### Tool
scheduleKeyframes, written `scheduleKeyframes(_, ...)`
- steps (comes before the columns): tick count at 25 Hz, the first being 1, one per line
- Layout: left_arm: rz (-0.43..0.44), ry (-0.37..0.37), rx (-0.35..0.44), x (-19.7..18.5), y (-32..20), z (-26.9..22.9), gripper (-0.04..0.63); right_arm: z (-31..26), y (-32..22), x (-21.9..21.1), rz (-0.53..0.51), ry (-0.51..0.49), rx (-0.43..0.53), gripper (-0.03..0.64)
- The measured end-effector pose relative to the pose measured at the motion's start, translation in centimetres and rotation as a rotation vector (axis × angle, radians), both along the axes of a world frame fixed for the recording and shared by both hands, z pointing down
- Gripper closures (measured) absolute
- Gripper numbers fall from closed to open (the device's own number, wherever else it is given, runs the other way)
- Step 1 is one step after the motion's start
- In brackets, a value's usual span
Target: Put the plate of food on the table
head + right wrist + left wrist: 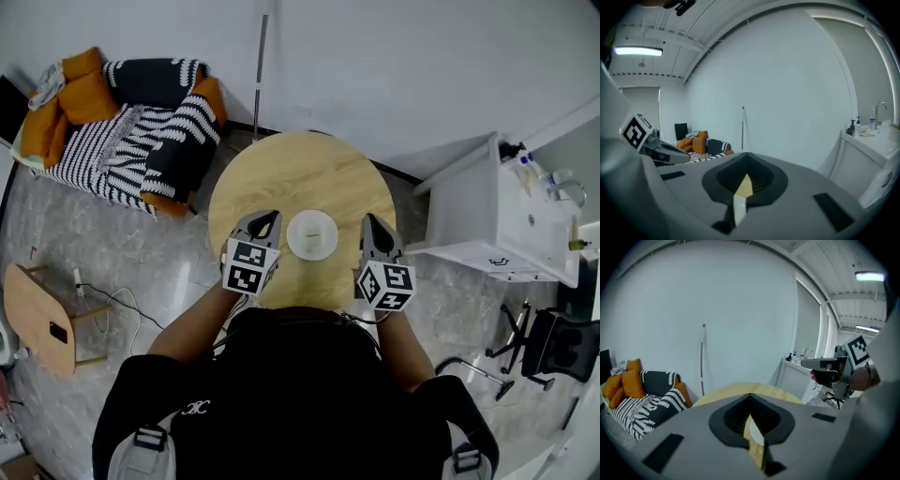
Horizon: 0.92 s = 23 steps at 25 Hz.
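Observation:
A white plate (312, 234) rests on the round wooden table (300, 173), near its front edge; what lies on it is too pale to make out. My left gripper (266, 222) hovers just left of the plate and my right gripper (372, 226) just right of it, neither touching it. Both are shut, with nothing held. In the left gripper view the jaws meet in a narrow slit (753, 432) that shows a sliver of wood and white plate. The right gripper view shows the same closed slit (739, 194).
A striped sofa (131, 122) with orange cushions stands at the back left. A white sink cabinet (492, 220) is close to the table's right side. A small wooden side table (42, 319) and a cable lie on the floor at left, an office chair (561, 345) at right.

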<state>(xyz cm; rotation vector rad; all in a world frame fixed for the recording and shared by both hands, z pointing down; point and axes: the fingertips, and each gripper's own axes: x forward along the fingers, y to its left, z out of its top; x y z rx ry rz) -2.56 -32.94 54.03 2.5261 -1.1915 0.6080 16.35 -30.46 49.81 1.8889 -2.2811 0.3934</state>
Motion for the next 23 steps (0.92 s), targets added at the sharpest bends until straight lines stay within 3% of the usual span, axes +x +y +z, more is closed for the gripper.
scheduleKeyframes(4,-0.01,0.007,0.034,0.2,-0.1,-0.7,0.588,0.0,0.1,0.8,0.023,0.036,0.01,0.611)
scheduleKeyframes(15,0.009,0.018,-0.021,0.7,0.3,0.2,0.588,1.2,0.9,0.3,-0.006,0.101,-0.008,0.611)
scheduleKeyframes(23,0.006,0.028,-0.031,0.9,0.3,0.4,0.588,1.4,0.8,-0.3,-0.021,0.096,-0.011,0.611)
